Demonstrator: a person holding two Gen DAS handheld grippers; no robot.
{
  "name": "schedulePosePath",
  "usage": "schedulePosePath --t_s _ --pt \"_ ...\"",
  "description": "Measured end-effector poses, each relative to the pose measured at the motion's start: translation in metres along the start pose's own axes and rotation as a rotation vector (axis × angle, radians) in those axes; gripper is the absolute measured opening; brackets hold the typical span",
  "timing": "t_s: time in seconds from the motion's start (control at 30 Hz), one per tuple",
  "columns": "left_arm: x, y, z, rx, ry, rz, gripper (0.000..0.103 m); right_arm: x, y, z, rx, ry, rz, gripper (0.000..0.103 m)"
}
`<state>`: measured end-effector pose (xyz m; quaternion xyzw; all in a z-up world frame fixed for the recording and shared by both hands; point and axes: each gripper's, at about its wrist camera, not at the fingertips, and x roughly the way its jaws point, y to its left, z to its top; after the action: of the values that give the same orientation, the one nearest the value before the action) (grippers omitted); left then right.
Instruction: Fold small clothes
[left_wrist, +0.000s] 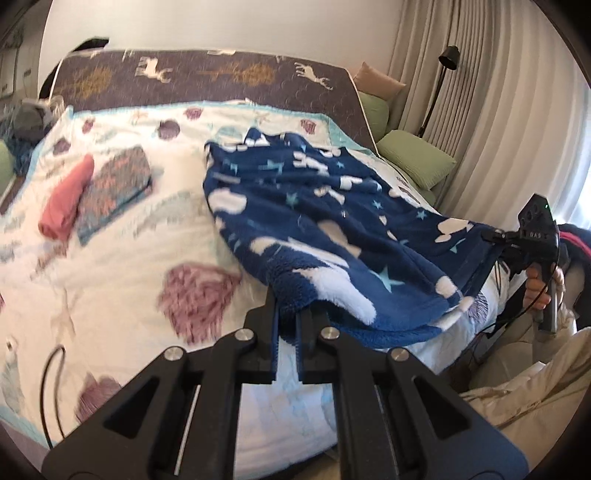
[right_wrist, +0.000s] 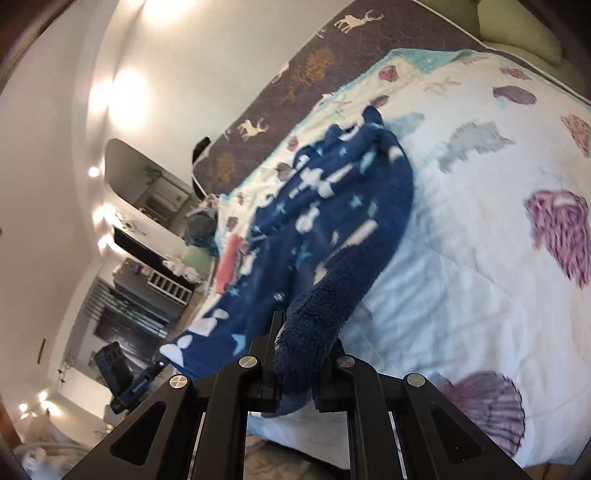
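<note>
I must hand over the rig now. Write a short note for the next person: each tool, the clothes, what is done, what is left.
Left tool: shut on one near edge of the blue fleece garment.
Right tool: shut on another near part of the same garment; the rest lies spread on the bed quilt.
Done, it seems: a pink rolled piece and a patterned folded piece lie side by side further back.
Left: fold the blue garment, then the pile of clothes at the far corner, if it belongs to the job.
</note>
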<state>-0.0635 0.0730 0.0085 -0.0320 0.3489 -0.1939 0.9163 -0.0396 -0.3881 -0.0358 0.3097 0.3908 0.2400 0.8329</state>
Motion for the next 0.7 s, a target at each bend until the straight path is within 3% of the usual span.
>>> schedulePosePath --t_s 0.4,0.7 --pt "0.013 -0.001 0.087 0.092 -0.105 0.070 0.008 -0.004 0.037 0.075 -0.066 -0.138 0.043 0.010" --pt "0.049 0.011 0.149 0.131 -0.150 0.094 0.008 0.024 0.046 0.139 -0.118 -0.198 0.004 0.010"
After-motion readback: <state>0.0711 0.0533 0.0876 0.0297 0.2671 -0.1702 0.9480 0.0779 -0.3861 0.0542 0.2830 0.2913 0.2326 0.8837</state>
